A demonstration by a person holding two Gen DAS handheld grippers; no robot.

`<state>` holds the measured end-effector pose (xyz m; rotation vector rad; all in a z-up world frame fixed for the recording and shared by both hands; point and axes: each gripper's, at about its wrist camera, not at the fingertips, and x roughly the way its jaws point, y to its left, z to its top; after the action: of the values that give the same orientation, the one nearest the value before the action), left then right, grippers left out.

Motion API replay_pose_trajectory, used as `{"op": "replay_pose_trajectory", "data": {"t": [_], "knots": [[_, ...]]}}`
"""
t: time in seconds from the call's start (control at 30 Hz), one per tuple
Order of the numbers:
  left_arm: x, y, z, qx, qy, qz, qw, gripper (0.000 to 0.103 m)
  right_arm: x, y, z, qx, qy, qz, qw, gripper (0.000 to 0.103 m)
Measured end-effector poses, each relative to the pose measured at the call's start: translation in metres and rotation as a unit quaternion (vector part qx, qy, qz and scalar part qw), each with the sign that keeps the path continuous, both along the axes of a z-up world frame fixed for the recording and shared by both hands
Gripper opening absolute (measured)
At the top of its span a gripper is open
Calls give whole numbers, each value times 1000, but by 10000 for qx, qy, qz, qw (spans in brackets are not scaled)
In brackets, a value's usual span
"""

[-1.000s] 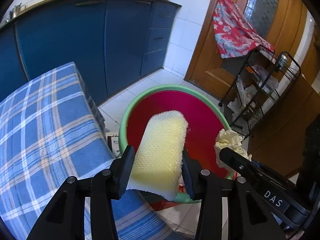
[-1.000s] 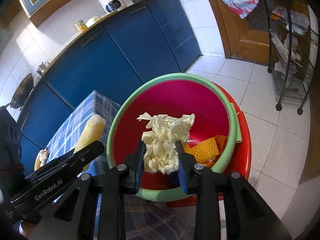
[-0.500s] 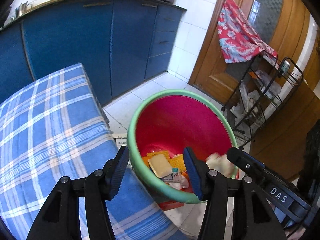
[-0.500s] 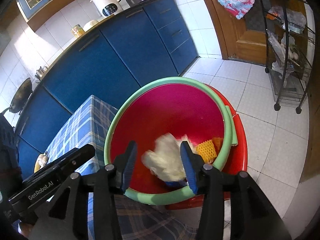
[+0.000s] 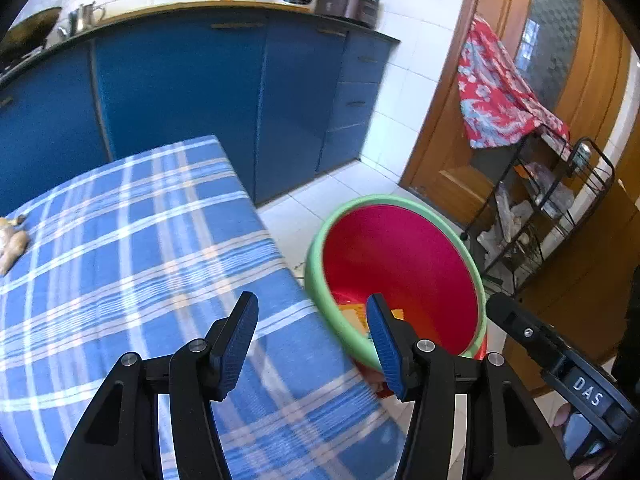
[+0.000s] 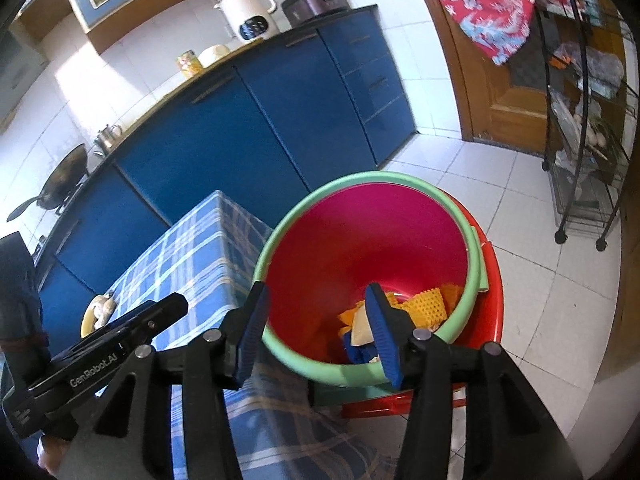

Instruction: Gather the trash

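Both tools are empty at this point: the left gripper (image 5: 312,340) stands with its jaws apart and nothing between them, above the edge of the blue-and-white checked tablecloth (image 5: 132,248); the right gripper (image 6: 316,328) has just been opening, its jaws parted over the red plastic bin with a green rim (image 6: 360,240), nothing held. The trash lies at the bottom of that bin: orange foam netting (image 6: 430,304) with pale and blue scraps beside it, so the drop appears complete. The bin sits on the white tiled floor (image 6: 520,208) just beside the table corner, seemingly placed for an easy reach from the cloth. 1 pale lumpy item (image 5: 12,244) rests at the cloth's far left; whether it is trash cannot be told. Behind stand blue kitchen cabinets (image 5: 180,92), a wooden door (image 5: 568,80) hung with a red patterned cloth (image 5: 496,96), and a black wire rack (image 6: 584,128).
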<state>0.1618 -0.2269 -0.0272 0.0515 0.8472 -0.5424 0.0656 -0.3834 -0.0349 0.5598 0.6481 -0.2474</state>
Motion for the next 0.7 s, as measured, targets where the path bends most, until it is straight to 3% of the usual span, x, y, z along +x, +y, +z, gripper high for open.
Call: {"op": "replay_pose_trajectory", "data": {"t": [0.37,0.5,0.63,0.7], "knots": [[-19,50,16,40,-94,523,9986,58,-15,46,20,-171,-145,381,9990,60],[-28,70,21,55,-183,773,9968,66,-19,62,29,-285,-194,525,9980,61],[-37,90,27,74,-280,983,9947,67,-22,80,35,-411,-227,648,9968,73],[-42,100,30,93,-335,1093,9934,69,-24,88,38,-463,-251,727,9960,73]]}}
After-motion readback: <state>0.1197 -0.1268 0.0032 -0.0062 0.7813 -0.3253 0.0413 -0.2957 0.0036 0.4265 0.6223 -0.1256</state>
